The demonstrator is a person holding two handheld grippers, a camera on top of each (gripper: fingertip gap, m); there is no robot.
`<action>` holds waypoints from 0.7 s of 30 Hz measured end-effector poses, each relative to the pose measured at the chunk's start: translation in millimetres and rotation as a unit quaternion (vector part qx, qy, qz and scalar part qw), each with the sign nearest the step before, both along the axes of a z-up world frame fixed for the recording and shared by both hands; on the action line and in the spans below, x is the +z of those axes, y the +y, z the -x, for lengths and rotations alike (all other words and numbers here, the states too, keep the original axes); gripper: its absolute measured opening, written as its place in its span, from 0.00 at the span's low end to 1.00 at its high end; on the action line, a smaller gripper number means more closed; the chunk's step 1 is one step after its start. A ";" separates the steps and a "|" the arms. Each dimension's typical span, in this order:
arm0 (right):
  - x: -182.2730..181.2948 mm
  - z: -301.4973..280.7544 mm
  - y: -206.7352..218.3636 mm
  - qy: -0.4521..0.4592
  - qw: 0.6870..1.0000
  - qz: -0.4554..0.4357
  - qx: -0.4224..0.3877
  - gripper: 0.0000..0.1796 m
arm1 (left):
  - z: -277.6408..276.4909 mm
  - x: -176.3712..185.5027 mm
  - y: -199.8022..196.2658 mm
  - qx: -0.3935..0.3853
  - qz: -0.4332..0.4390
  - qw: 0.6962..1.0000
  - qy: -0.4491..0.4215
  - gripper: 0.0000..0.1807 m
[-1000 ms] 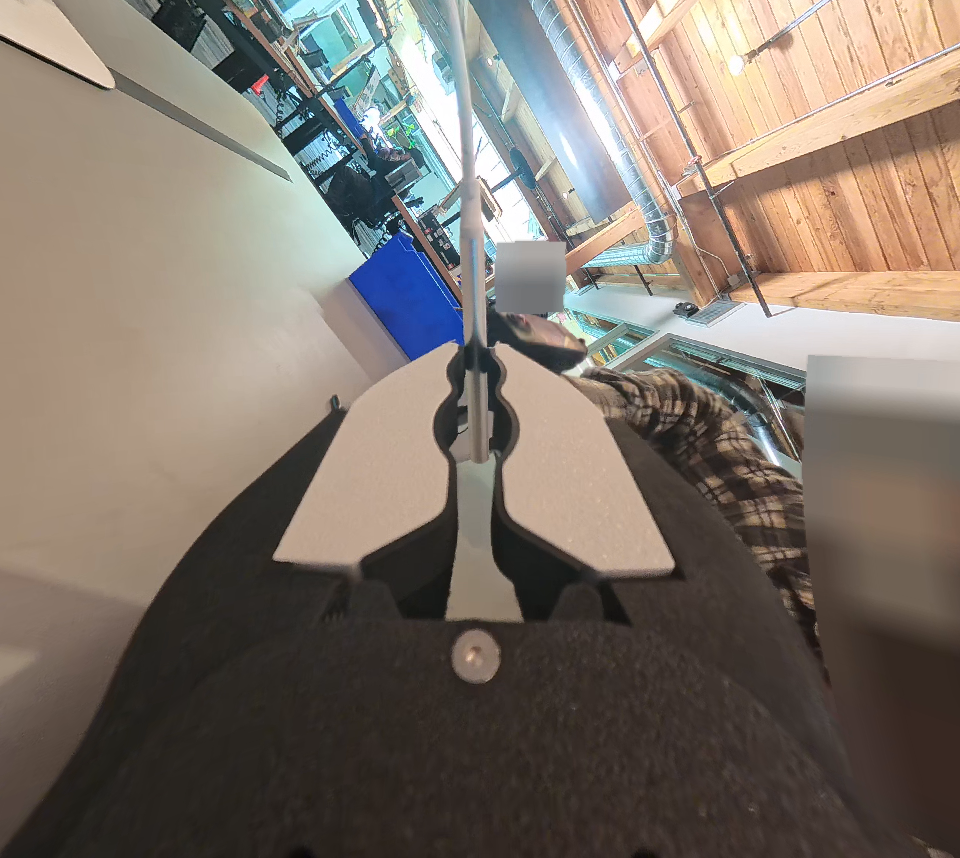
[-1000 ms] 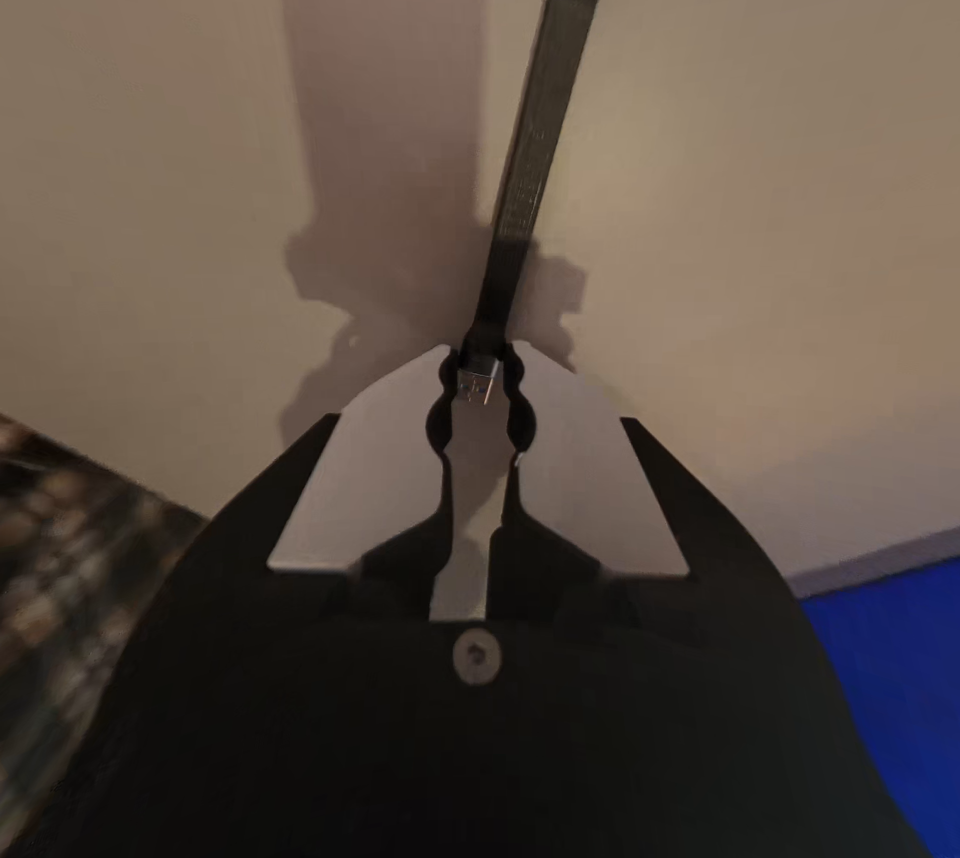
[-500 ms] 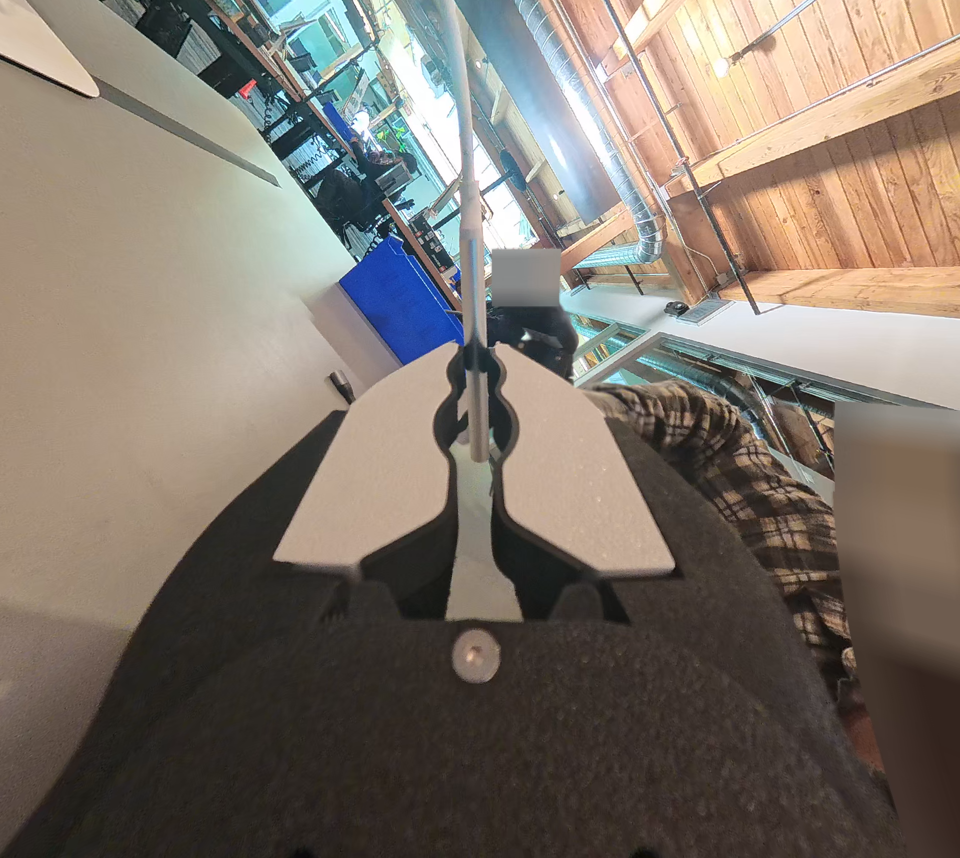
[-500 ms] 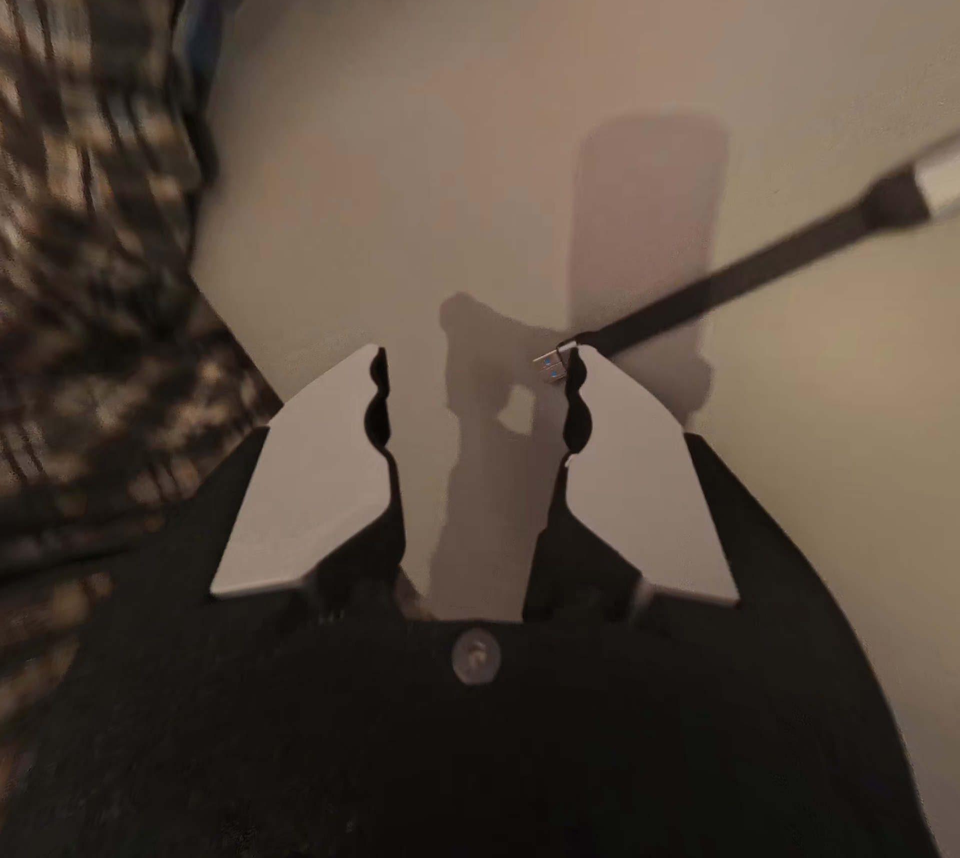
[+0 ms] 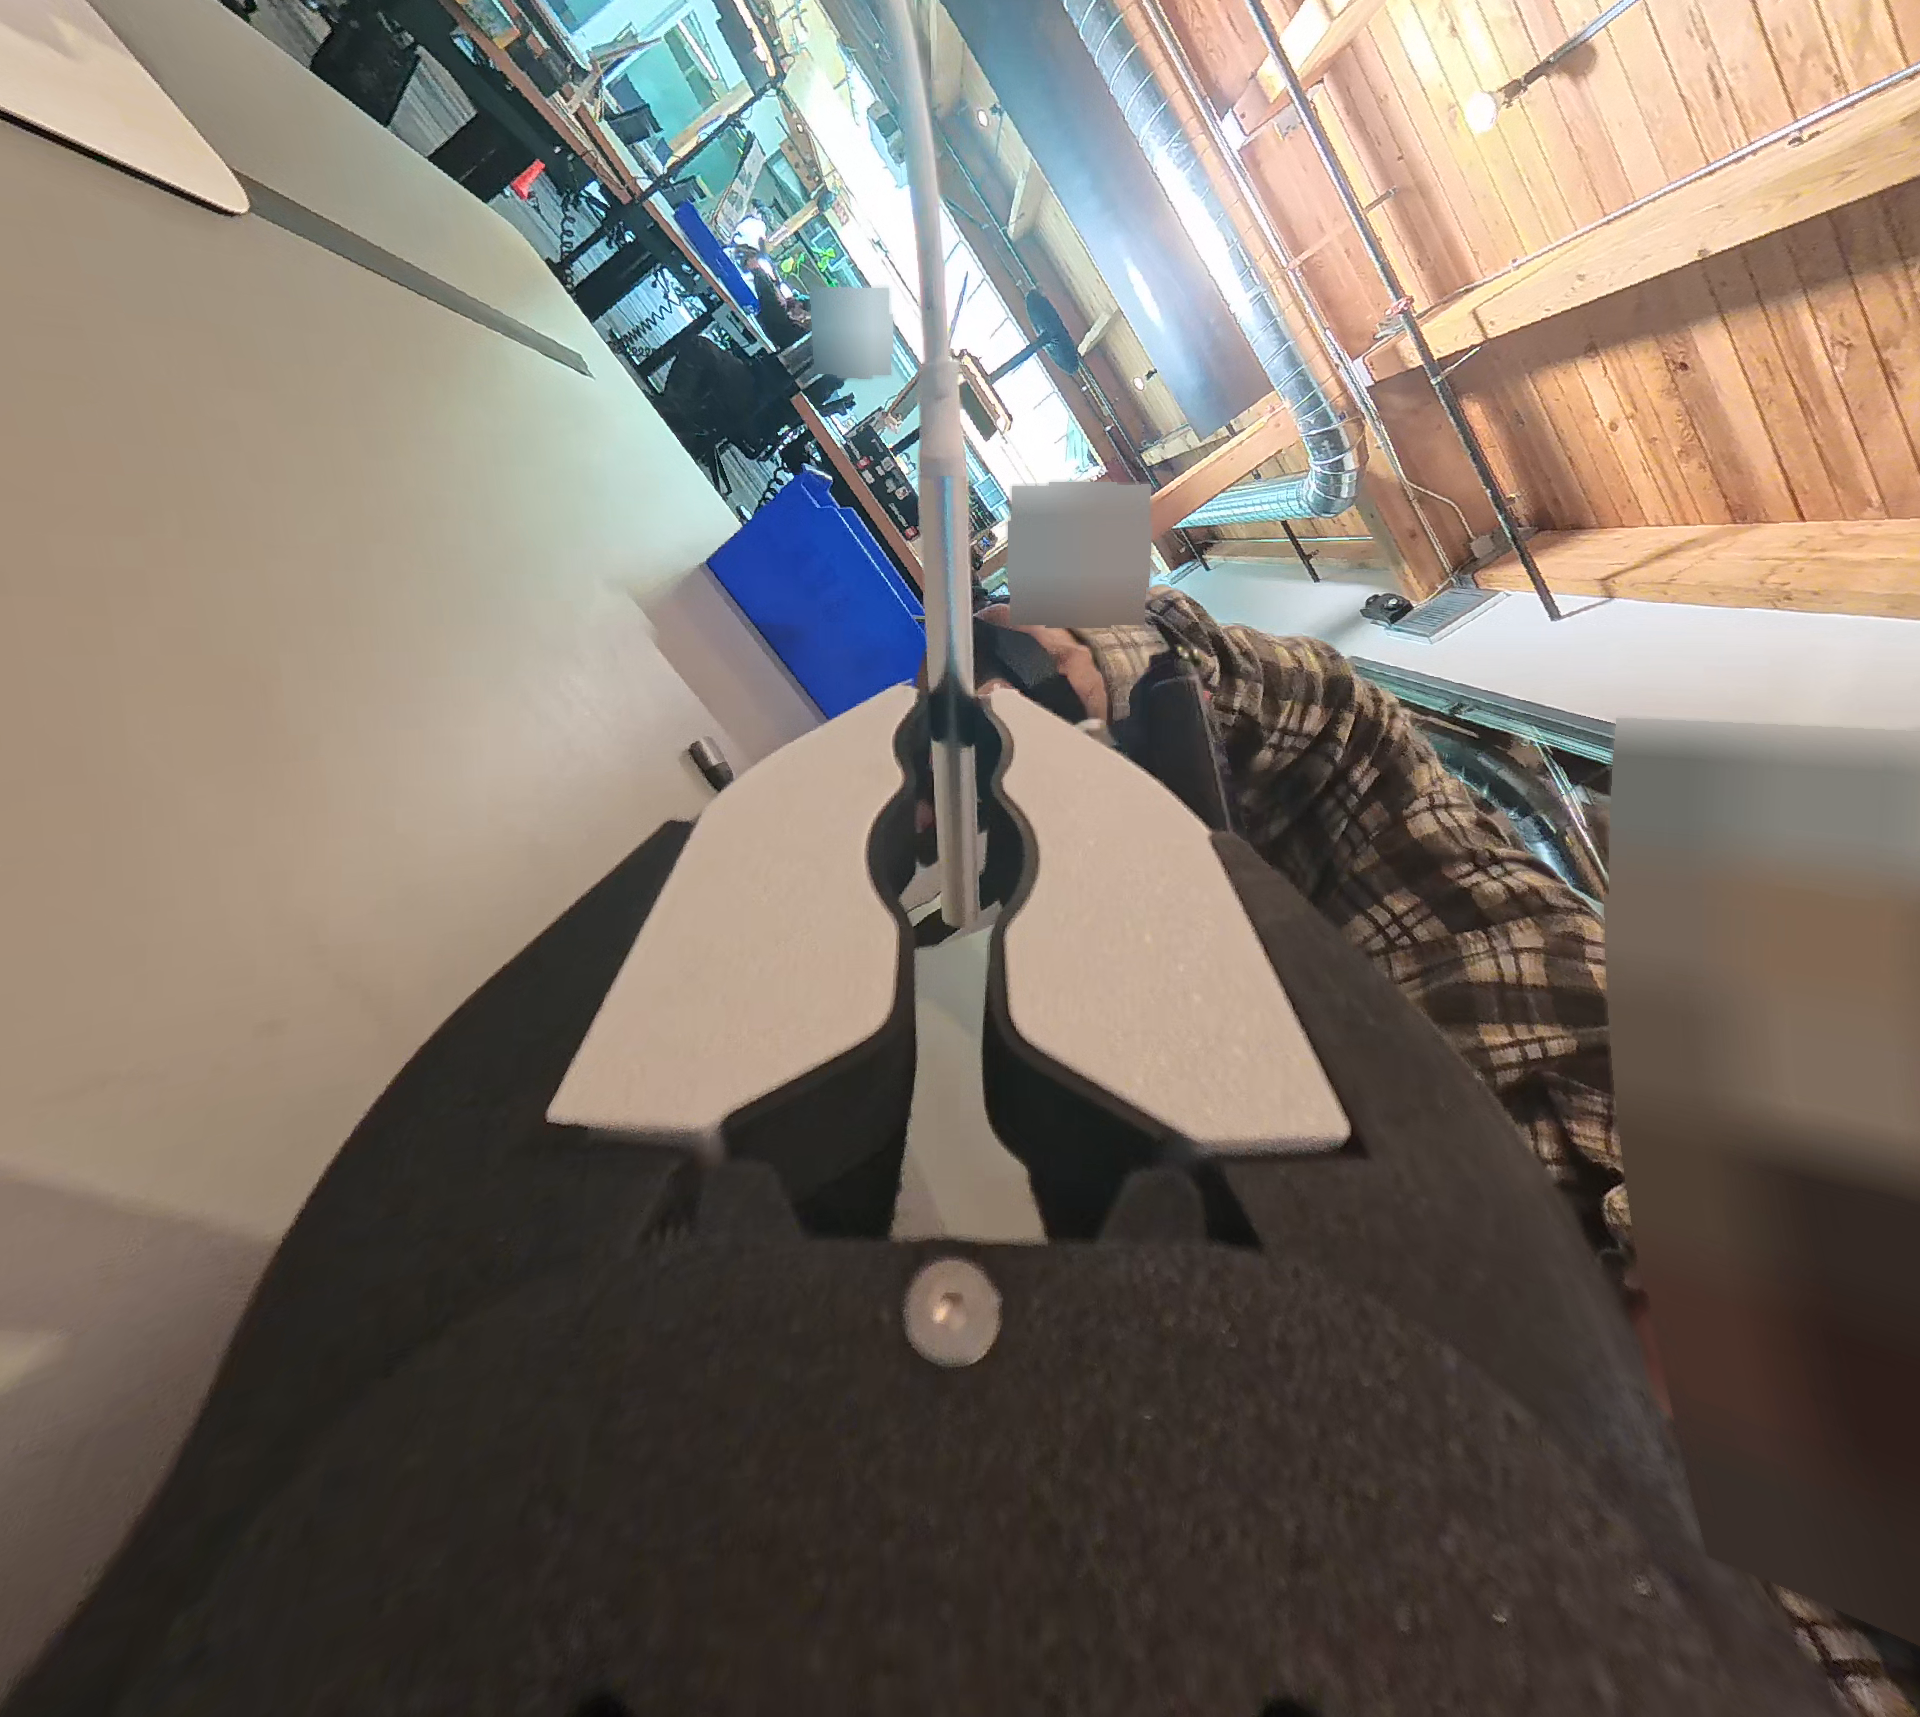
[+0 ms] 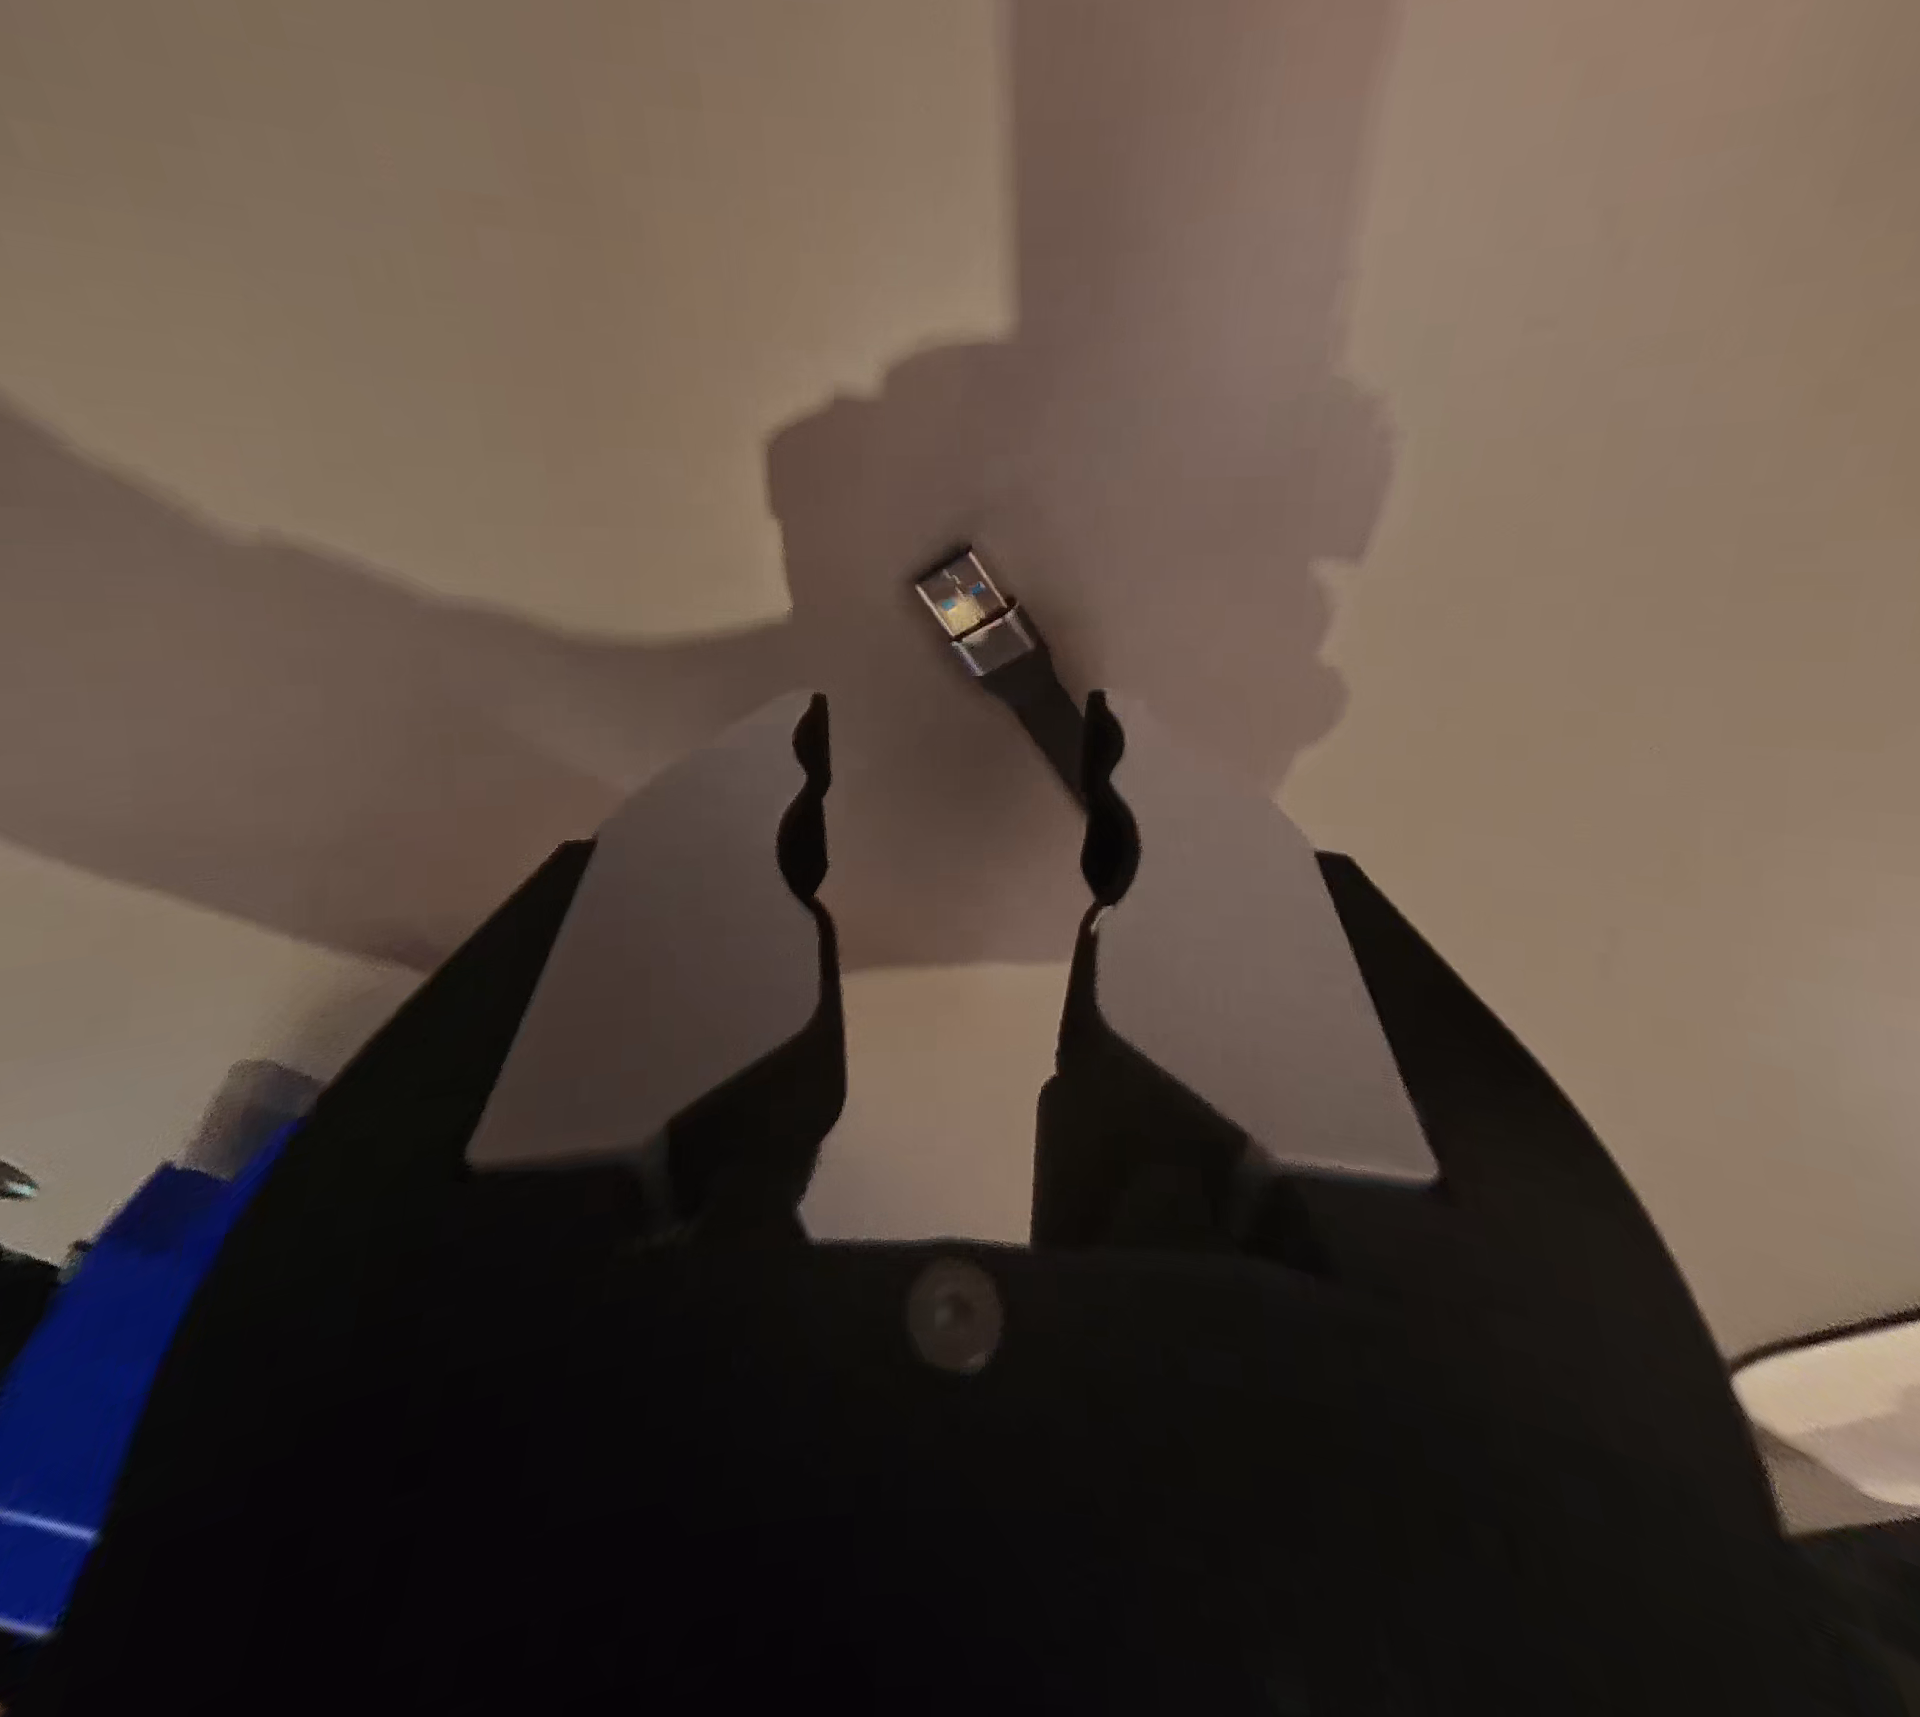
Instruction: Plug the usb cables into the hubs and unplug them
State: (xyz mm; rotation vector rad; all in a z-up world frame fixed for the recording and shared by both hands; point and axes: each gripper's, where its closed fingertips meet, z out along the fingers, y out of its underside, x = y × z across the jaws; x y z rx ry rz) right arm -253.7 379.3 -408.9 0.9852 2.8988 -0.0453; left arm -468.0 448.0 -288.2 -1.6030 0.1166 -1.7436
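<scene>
In the left wrist view my left gripper [image 5: 951,717] is shut on a thin silver hub [image 5: 954,794] seen edge-on. Its white cable [image 5: 914,161] runs up out of the top of the frame. The gripper is tilted up off the white table [image 5: 312,628]. In the right wrist view my right gripper [image 6: 956,706] is open and empty above the table [image 6: 416,213]. A silver USB plug [image 6: 966,607] with a blue insert lies just ahead of the fingertips. Its dark flat cable [image 6: 1044,717] passes behind the right finger [image 6: 1195,940].
A blue bin [image 5: 821,607] stands at the table's far side and also shows at the lower left of the right wrist view [image 6: 104,1304]. A person's plaid sleeve [image 5: 1351,815] is close on the right. A small dark cylinder [image 5: 709,758] sits on the table. A white object [image 6: 1849,1397] lies at the right wrist view's lower right. Spacing between my two grippers at the tips: around 25 cm.
My right gripper opened and let go of the USB plug, then swung so the plug now lies free just ahead of its tips. My left gripper stays shut on the hub.
</scene>
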 end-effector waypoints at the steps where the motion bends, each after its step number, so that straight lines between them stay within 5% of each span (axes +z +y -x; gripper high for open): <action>1: -4.2 -1.6 -1.0 -0.006 1.000 0.002 0.012 0.25 | 0.5 -0.2 0.3 0.001 0.000 1.000 0.000 0.04; 4: -14.8 -2.7 -1.1 -0.009 1.000 0.005 0.028 0.22 | 1.5 0.2 0.5 0.002 -0.001 1.000 0.001 0.04; 6: -15.5 1.8 -2.5 -0.001 1.000 0.020 0.008 0.10 | 1.8 0.1 0.6 0.003 -0.001 1.000 0.002 0.03; 12: -12.7 21.3 -0.1 0.043 0.985 0.029 -0.165 0.08 | 1.7 0.5 0.1 0.000 0.001 1.000 -0.003 0.04; 17: -4.9 34.9 0.1 0.067 0.891 0.046 -0.447 0.08 | -2.5 -2.9 -0.8 -0.006 0.015 1.000 0.000 0.04; 21: -12.9 35.0 -0.5 0.091 0.856 0.029 -0.508 0.08 | -8.6 -9.7 -1.5 -0.012 0.032 0.999 0.016 0.04</action>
